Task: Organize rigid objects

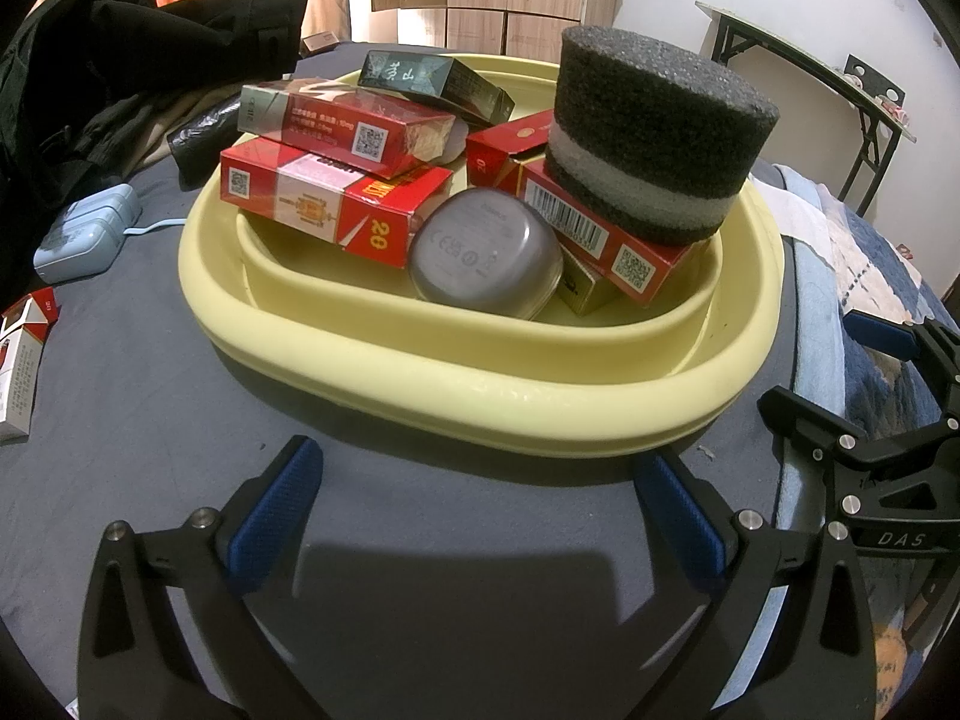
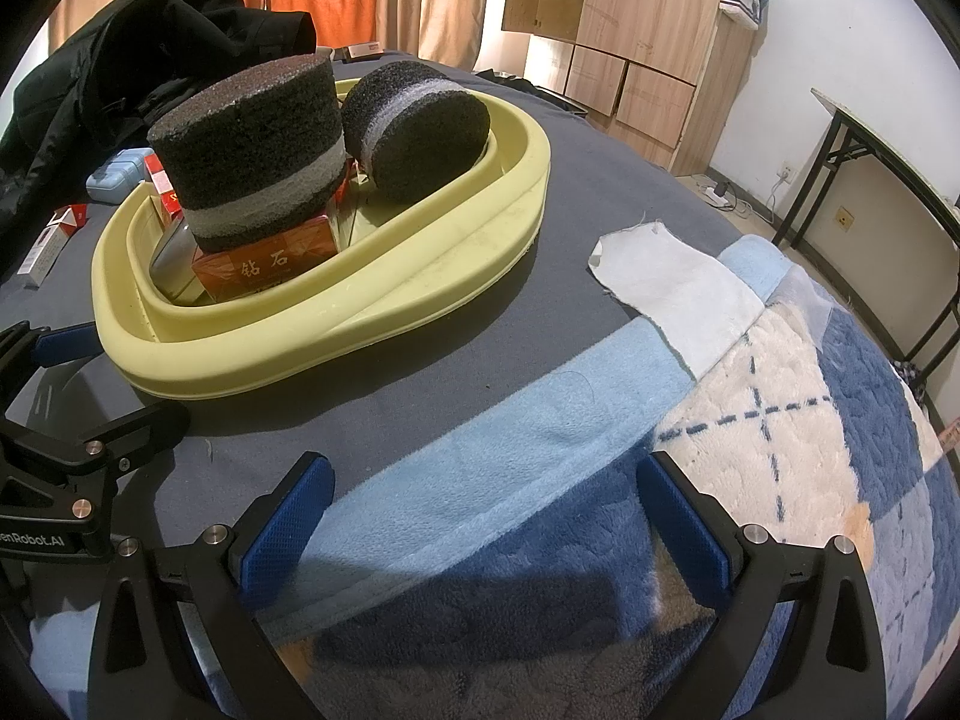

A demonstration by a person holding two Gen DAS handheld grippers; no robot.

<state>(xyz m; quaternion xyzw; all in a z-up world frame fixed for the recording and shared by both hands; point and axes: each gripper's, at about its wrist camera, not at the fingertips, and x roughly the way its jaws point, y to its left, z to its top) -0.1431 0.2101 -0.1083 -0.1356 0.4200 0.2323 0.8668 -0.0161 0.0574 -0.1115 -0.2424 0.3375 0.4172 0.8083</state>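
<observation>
A pale yellow basin sits on the grey bed sheet. Inside it lie several red cigarette packs, a dark green pack, a grey rounded case and a dark foam cylinder with a pale band. A second foam cylinder lies on its side in the basin, seen in the right wrist view. My left gripper stands open just in front of the basin, holding nothing. My right gripper is open over the blue blanket, to the right of the basin.
A red-and-white pack and a light blue case lie on the sheet left of the basin. Black clothing is piled at the back left. A white cloth rests on the checked blanket. A folding table stands at the right.
</observation>
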